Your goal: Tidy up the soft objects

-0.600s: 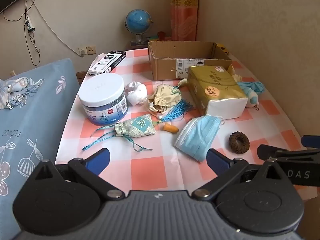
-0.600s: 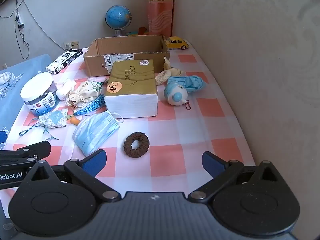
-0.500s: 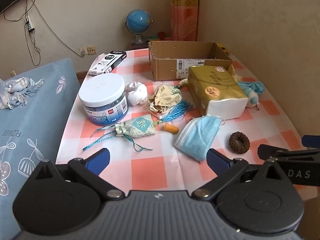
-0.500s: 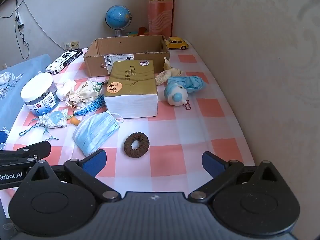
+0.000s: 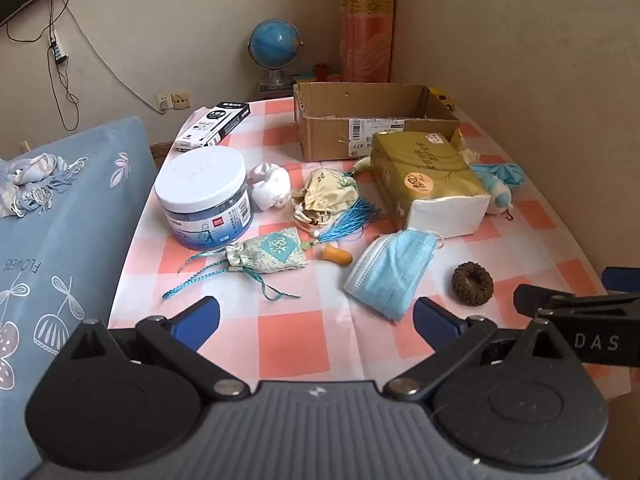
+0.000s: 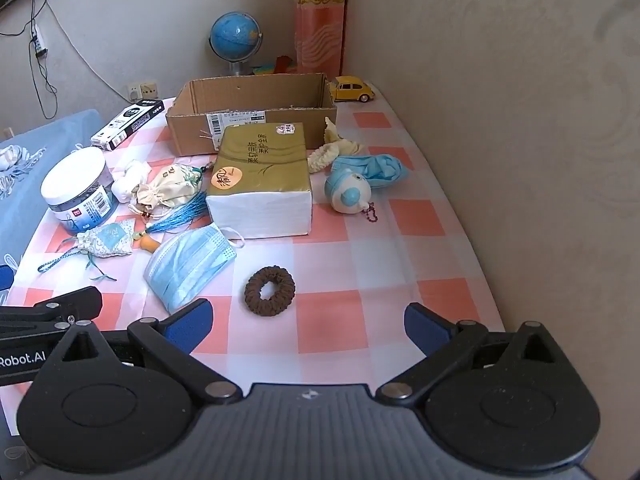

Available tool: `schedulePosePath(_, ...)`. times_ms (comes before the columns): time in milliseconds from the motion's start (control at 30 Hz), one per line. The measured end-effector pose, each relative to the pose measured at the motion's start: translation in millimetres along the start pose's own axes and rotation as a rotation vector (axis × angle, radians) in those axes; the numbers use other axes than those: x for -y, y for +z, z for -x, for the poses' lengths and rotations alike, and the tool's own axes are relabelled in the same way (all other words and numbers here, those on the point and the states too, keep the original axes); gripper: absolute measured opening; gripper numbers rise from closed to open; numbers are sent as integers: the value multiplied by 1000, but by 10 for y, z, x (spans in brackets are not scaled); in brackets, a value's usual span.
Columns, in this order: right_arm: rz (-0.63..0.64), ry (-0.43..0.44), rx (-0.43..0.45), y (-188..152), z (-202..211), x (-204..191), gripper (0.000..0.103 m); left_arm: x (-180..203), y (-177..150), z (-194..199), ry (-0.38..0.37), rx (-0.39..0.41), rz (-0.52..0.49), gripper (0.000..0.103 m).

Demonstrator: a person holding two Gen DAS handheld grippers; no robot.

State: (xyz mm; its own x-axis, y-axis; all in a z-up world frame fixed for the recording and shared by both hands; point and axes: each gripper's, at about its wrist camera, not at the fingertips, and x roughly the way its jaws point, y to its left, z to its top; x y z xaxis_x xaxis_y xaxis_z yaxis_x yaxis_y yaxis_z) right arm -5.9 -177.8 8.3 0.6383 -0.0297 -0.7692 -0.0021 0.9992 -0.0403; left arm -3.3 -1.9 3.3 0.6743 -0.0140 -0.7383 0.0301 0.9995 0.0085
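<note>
Soft things lie scattered on the checked tablecloth: a blue face mask [image 5: 390, 270] [image 6: 188, 266], a brown scrunchie [image 5: 473, 282] [image 6: 270, 290], a green sachet [image 5: 266, 256] [image 6: 106, 242], a cream pouch with a blue tassel [image 5: 326, 196] [image 6: 170, 190], a white cloth toy [image 5: 270, 184], a blue-white plush [image 6: 350, 194] and a gold tissue pack [image 5: 426, 182] [image 6: 260, 178]. An open cardboard box [image 5: 372, 118] [image 6: 252, 110] stands at the back. My left gripper [image 5: 316, 318] and right gripper [image 6: 306, 322] are both open and empty, hovering over the near table edge.
A white-lidded jar [image 5: 202, 196], a black-white carton [image 5: 214, 124], a globe [image 5: 274, 50] and a yellow toy car [image 6: 352, 90] stand around. A blue bed [image 5: 60, 240] lies left of the table; a wall [image 6: 520, 120] runs along the right.
</note>
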Motion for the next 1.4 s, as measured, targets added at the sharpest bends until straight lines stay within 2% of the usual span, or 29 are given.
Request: schedulePosePath(1400, 10, -5, -1, 20, 18, -19, 103, -16, 33, -10, -3, 6, 8, 102)
